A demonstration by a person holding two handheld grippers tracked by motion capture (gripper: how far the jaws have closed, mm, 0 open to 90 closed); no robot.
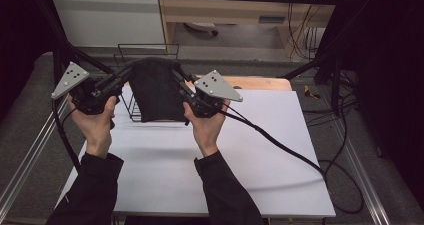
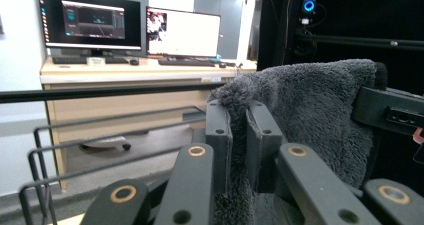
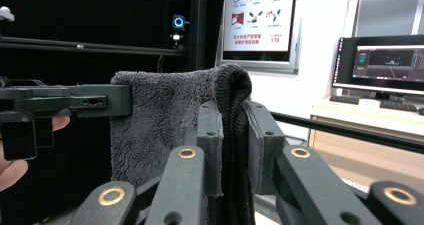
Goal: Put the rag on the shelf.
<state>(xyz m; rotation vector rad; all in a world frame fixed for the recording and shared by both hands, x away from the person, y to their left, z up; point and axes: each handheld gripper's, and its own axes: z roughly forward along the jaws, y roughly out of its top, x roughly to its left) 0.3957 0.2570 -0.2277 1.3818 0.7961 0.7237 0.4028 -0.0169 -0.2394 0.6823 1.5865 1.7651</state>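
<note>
The only writing in sight is on a wall poster (image 3: 258,17) with small red pictures and lines of text too small to read, apart from what looks like "119". A dark grey towel (image 1: 156,89), fluffy pile on one face and a ribbed knit look along its folded edge, hangs stretched between the two grippers above the far-left part of the desk (image 1: 200,170), whose top is a smooth white sheet with a strip of bare wood showing at its far edge. The left gripper (image 1: 124,78) has its black jaws clamped together on the towel's left upper corner; in the left gripper view the plush cloth (image 2: 300,115) is pinched between the two flat plastic jaw plates with brass-coloured pivot pins below. The right gripper (image 1: 178,80) is likewise closed on the right upper corner, the folded edge (image 3: 232,135) squeezed between its jaws. Each carries a grey three-cornered plate and a black cable trailing off. Just behind the towel, at the desk's far-left edge, stands a black wire rack (image 1: 142,55). The person's hands come in from the near edge in dark sleeves. Beyond the desk are a wooden workbench (image 2: 125,85) with two lit monitors (image 2: 92,20), keyboards, a black metal frame, and grey carpet floor.
</note>
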